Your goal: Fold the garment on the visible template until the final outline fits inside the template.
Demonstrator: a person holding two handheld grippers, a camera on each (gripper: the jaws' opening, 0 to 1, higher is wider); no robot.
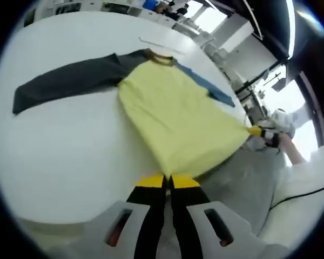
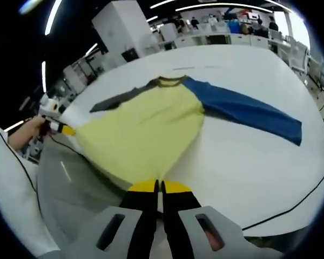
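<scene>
The shirt (image 1: 173, 116), yellow with 1 gray and 1 blue sleeve, lies spread on the white bench (image 1: 59, 145), its hem pulled past the near edge. The left gripper (image 1: 168, 182) and right gripper (image 2: 159, 186) each pinch a hem corner, fingers pressed together on the cloth.

A lab: ceiling strip lights (image 2: 51, 19), rows of workbenches (image 2: 216, 38).
</scene>
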